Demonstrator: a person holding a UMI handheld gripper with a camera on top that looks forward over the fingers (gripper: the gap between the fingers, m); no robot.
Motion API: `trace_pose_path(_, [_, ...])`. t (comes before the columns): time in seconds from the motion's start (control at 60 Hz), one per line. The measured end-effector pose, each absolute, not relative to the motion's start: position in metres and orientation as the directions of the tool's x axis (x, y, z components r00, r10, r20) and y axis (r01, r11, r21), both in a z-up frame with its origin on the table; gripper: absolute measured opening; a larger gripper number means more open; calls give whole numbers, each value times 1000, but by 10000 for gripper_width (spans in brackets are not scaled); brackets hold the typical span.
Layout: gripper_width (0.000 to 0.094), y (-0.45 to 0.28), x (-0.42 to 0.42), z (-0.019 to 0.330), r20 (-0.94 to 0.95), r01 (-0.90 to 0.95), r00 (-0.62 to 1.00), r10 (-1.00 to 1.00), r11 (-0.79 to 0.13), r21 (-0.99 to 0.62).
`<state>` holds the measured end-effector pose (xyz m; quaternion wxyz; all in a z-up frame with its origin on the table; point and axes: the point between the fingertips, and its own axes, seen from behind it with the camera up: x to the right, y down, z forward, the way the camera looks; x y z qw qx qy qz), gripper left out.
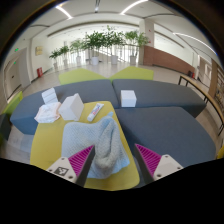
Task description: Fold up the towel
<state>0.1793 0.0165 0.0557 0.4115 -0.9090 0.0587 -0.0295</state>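
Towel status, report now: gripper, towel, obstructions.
Gripper open, nothing held. Towel bunched on yellow table, between and just ahead of fingers, unfolded. White boxes beyond towel, not blocking.

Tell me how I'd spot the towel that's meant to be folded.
Find the long table with grey ends and a yellow middle strip, in front of the row of potted plants. On the yellow strip, just ahead of the open claw and reaching between its fingers, lies the towel. It is a soft, rumpled, pale blue-grey heap, unlike the stiff white boxes beyond it.
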Motion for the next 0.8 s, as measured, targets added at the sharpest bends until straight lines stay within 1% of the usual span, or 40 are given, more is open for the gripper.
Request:
trace_pose_path(0.05, [825,5,178,66,9,-69,993,-114,-663,-745])
trace_pose_path(0.067, [822,1,176,69,6,-67,994,-107,-665,-744])
trace_pose_path(0.133, [844,-22,171,89,-7,-63,996,-87,-656,-752])
trace_pose_path(0.333, [837,-93,131,136,-25,-37,999,-28,-611,-791])
trace_pose_path(0.5, [844,-132,96,150,-14,7,999,31,-584,-812])
trace_pose_path(0.6, [841,-140,94,154,51,73,997,55,-557,-827])
trace_pose_path(0.717, [845,-136,104,149,51,61,998,34,-533,-844])
trace_pose_path(0.8, [839,-131,95,148,-4,27,998,59,-508,-861])
